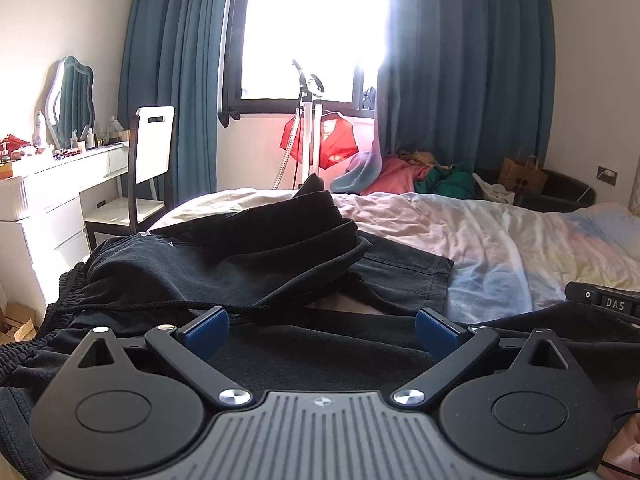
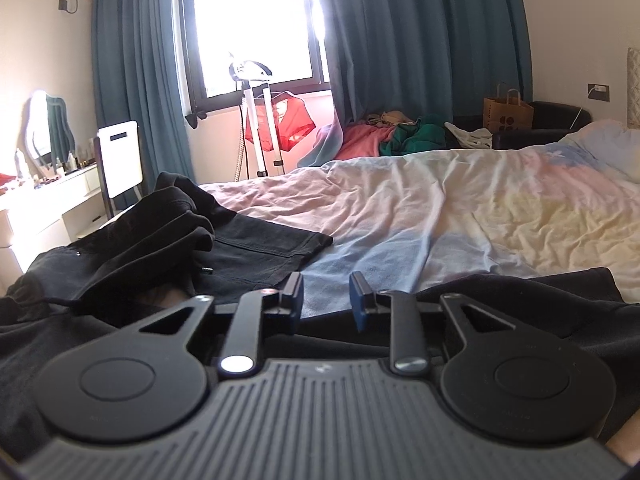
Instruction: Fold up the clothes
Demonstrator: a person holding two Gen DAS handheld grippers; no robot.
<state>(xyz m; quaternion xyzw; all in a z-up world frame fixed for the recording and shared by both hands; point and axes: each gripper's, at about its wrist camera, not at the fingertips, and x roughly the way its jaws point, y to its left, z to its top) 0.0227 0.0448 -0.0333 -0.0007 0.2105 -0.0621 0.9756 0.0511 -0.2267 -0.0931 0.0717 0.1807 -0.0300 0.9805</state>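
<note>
Both grippers I hold over black cotton shorts (image 1: pixel 248 256) at the bed's (image 2: pixel 460 208) near edge: left gripper (image 1: pixel 320 330) wide apart, right gripper (image 2: pixel 326 296) nearly closed, empty. Soft, limp cloth; I would pinch the hem.

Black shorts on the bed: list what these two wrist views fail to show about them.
- Near edge of the black shorts: left wrist view, covered by the left hand-held gripper body.
- Fabric under the right hand-held gripper: right wrist view, the gripper body covers it, so any pinch is unclear.
- Bottle labels on the dressing table: too small to read.
- Window: overexposed.
</note>
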